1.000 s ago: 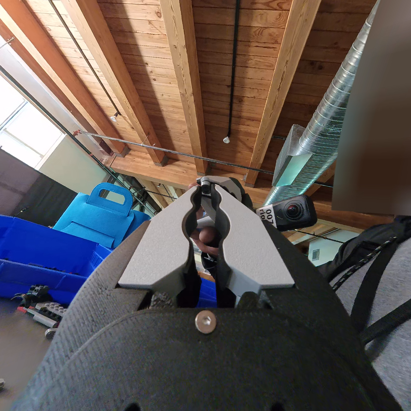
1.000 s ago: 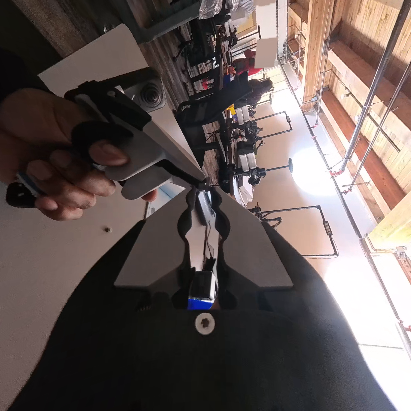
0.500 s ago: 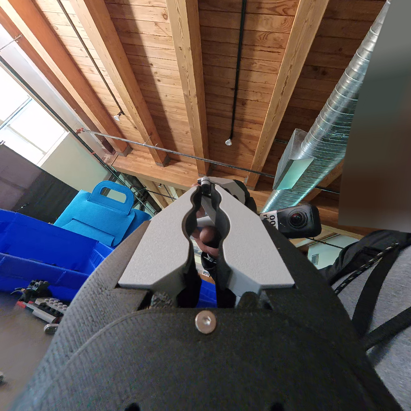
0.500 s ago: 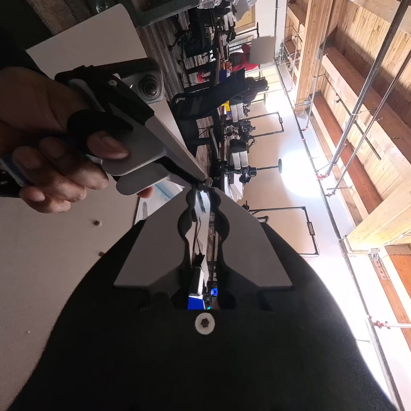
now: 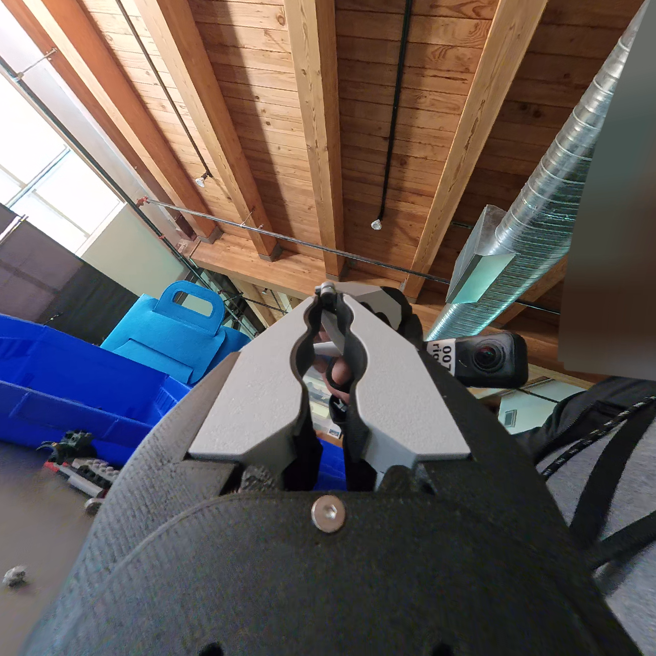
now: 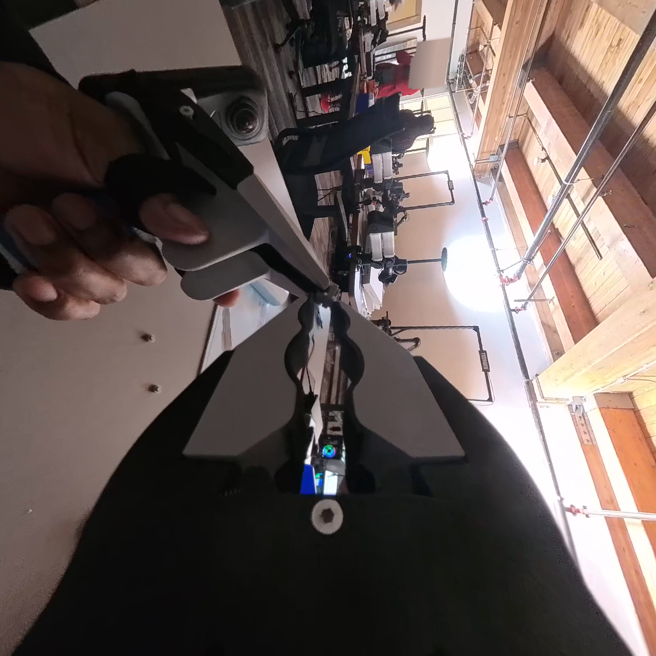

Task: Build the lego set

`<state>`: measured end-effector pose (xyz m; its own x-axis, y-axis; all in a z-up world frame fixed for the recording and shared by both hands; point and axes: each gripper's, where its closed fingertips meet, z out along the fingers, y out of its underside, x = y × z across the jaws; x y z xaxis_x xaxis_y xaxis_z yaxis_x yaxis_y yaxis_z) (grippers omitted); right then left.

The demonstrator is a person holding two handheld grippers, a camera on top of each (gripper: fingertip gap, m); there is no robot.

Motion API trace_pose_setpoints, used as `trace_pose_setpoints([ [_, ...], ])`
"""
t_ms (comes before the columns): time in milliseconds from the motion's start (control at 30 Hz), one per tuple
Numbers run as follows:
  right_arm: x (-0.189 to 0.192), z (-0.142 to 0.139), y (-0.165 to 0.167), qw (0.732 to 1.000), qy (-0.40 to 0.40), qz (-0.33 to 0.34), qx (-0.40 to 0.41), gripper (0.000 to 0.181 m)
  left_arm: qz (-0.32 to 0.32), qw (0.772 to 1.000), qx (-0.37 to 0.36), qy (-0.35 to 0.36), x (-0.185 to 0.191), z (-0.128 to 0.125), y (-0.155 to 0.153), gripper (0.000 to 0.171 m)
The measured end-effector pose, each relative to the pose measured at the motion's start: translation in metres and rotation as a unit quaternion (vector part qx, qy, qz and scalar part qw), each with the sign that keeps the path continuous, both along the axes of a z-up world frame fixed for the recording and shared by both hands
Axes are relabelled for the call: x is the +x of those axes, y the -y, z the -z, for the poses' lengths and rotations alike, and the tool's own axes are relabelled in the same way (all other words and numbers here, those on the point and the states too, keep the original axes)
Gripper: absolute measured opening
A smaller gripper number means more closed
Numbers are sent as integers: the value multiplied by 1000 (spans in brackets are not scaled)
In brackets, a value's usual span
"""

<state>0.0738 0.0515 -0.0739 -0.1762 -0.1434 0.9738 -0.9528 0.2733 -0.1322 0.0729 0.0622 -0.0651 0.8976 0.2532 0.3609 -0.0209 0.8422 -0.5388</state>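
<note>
Both grippers are raised off the table and meet tip to tip. In the left wrist view my left gripper (image 5: 328, 298) is shut, with a small grey round lego piece (image 5: 326, 287) at its tips. The right gripper's grey fingers (image 5: 358, 294) come in from the far side and close on the same spot. In the right wrist view my right gripper (image 6: 321, 303) is shut on a small dark-looking lego piece (image 6: 317, 297). The left gripper's finger (image 6: 284, 248) touches it from the upper left, held by a hand (image 6: 71, 248). How the piece is shared is hidden.
Blue bins (image 5: 53, 372) and a light blue felt bag (image 5: 170, 340) stand at the left. Loose lego parts (image 5: 81, 468) lie on the table before them. Small bits (image 6: 145, 336) lie on the pale table (image 6: 71, 426). A person's torso with black straps (image 5: 603, 461) is at right.
Both grippers stay shut and tip to tip. The right wrist view has turned a little and the left gripper and hand now look nearer in it.
</note>
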Motion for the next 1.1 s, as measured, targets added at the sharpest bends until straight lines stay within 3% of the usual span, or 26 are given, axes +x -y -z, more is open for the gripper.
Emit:
trace_pose_setpoints([
  [1100,-18,17,5,984,-164,42,59,9,-17,997,-12,71,-19,17,3,9],
])
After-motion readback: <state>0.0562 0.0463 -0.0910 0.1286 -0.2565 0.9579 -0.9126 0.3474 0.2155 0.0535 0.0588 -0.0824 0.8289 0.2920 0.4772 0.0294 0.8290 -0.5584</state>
